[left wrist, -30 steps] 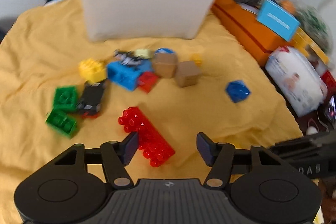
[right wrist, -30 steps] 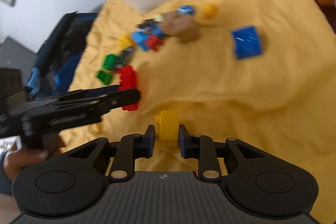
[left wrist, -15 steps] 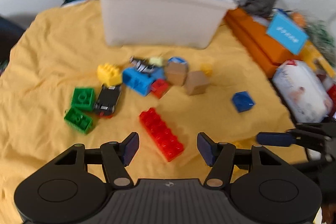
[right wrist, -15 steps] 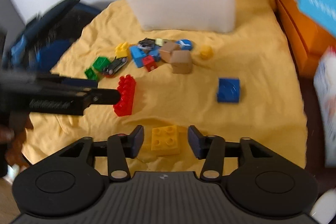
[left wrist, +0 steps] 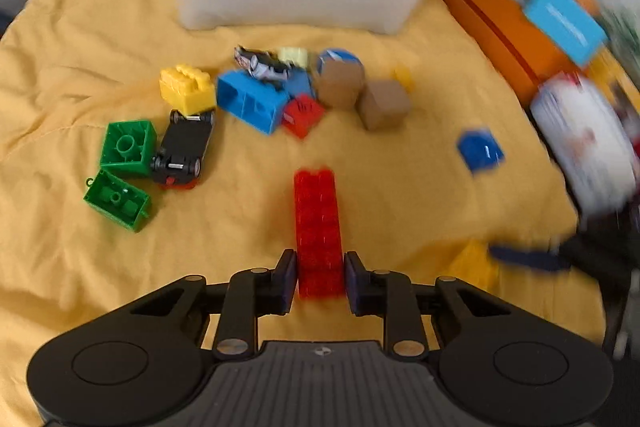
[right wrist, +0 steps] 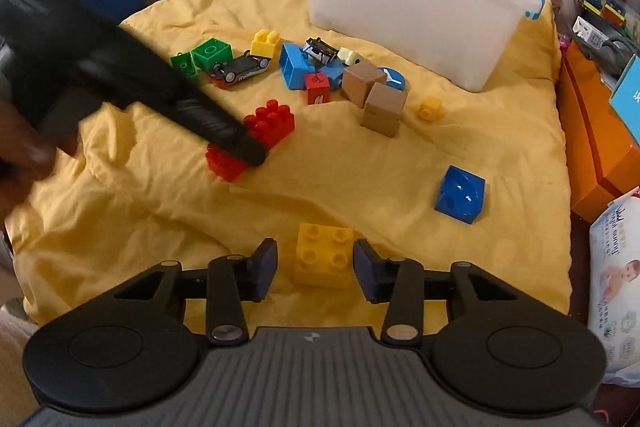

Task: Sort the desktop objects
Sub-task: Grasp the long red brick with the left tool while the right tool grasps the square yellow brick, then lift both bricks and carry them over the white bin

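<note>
A long red brick [left wrist: 318, 219] lies on the yellow cloth [left wrist: 100, 39], pointing away from me. My left gripper [left wrist: 320, 275] is closing on its near end, and both pads touch its sides. In the right wrist view the same left gripper [right wrist: 252, 151] reaches in from the left onto the red brick [right wrist: 272, 121]. A yellow four-stud brick [right wrist: 323, 255] rests on the cloth between the jaws of my right gripper [right wrist: 316, 263]. Those jaws are closing, with a gap on each side of the brick. A white bin [right wrist: 400, 11] stands at the back.
A pile of bricks, a black toy car [right wrist: 240, 69] and two brown cubes [right wrist: 380, 103] lie in front of the bin. A blue brick [right wrist: 460, 193] sits alone to the right. An orange box [right wrist: 592, 131] and a wipes pack [right wrist: 616, 267] border the cloth's right edge.
The left jaws went from wide apart to tight around the red brick. The right gripper released the yellow brick, rolled upright, and its jaws now stand narrower around it.
</note>
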`<state>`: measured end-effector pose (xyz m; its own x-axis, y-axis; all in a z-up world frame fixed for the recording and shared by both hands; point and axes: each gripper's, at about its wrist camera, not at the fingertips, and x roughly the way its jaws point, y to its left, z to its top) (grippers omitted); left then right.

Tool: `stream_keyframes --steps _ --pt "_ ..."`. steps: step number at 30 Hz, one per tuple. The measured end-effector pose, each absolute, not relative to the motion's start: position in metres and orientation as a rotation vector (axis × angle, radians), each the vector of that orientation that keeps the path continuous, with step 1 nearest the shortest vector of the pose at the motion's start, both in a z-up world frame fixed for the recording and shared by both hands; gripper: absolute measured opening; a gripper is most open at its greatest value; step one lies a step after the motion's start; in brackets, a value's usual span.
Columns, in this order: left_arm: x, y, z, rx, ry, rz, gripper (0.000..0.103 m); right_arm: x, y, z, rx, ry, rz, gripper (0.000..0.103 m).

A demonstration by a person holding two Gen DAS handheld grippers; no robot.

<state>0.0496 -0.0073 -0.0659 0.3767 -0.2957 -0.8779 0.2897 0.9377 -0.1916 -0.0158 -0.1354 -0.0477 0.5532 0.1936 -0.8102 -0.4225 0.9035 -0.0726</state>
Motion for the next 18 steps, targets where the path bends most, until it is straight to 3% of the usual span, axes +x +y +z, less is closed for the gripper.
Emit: stream_keyframes --steps 3,7,8,10,11,12,14,15,18 --pt "0.047 0.003 -0.063 -0.01 1.119 -0.398 0.029 -0.014 -0.143 -0.05 -0.241 0.928 0.349 0.046" --pt "0.045 0.0 -0.057 -0.026 1.071 -0.382 0.049 -0.008 -0.148 -0.051 -0.169 0.943 0.351 0.047" --pt "0.044 -0.005 -0.057 -0.003 1.064 -0.378 0.05 -0.008 -0.147 -0.051 -0.161 0.94 0.352 0.047" --pt "0.043 -0.012 -0.061 0.039 1.062 -0.389 0.047 -0.006 -0.144 -0.053 -0.167 0.942 0.353 0.047" --pt "0.043 -0.015 -0.065 0.055 1.067 -0.386 0.034 -0.006 -0.142 -0.055 -0.173 0.948 0.355 0.046" --pt "0.041 -0.016 -0.066 0.077 1.06 -0.369 0.027 -0.005 -0.141 -0.058 -0.184 0.958 0.354 0.045" --pt "0.034 -0.016 -0.062 0.11 1.022 -0.39 0.027 -0.006 -0.141 -0.06 -0.191 0.957 0.359 0.041" --pt "0.031 -0.017 -0.057 0.121 1.004 -0.402 0.027 -0.007 -0.141 -0.059 -0.19 0.959 0.366 0.035" --pt "0.025 -0.021 -0.037 0.171 0.929 -0.422 0.027 -0.007 -0.14 -0.054 -0.199 0.959 0.361 0.034"
